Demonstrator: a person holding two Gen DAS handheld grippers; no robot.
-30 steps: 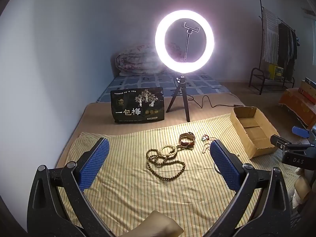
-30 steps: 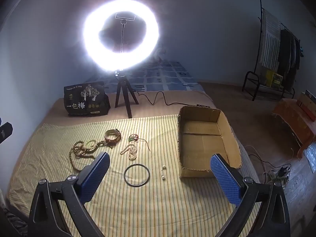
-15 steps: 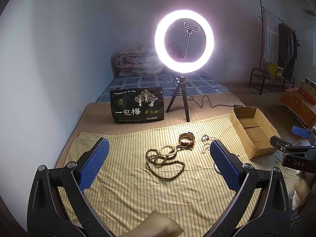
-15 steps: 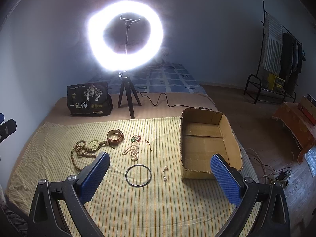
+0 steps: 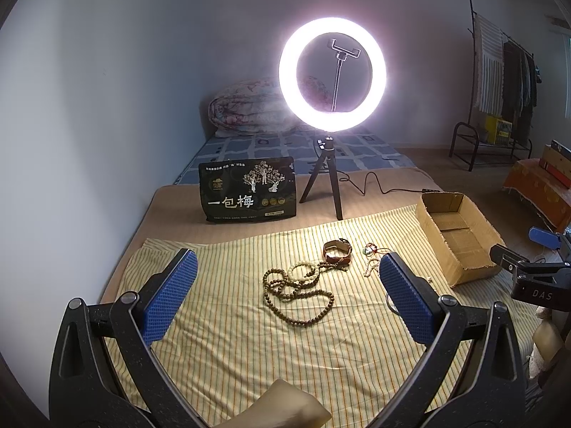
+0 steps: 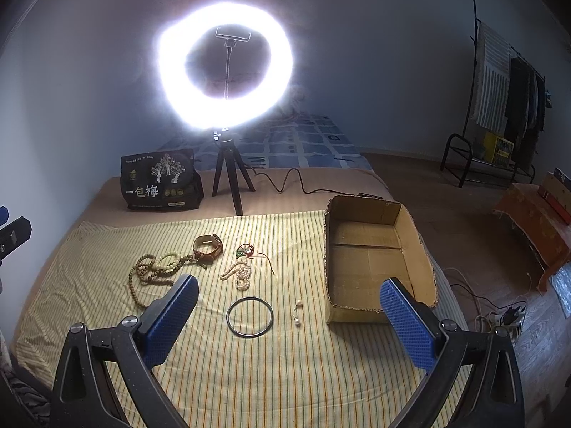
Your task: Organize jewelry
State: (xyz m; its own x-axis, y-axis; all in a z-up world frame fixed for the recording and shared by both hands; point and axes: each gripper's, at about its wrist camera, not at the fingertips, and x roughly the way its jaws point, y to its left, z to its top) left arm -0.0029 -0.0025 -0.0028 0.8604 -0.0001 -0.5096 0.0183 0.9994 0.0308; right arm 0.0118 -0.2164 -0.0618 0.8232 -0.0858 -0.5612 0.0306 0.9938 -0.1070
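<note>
A lit ring light (image 5: pixel 332 75) on a small black tripod (image 5: pixel 325 182) glares against a plain pale wall (image 5: pixel 107 71). Behind it lies a blue patterned mattress (image 5: pixel 285 146) with a rolled floral quilt (image 5: pixel 249 110). At right, a black clothes rack (image 6: pixel 506 100) hung with garments stands on the brown floor (image 6: pixel 446 185), near an orange-covered bench (image 6: pixel 531 221).

Our right gripper (image 6: pixel 289 315) has drifted rightward and nearer the cardboard box (image 6: pixel 371 249); the ring light (image 6: pixel 226 66) now sits further right.
</note>
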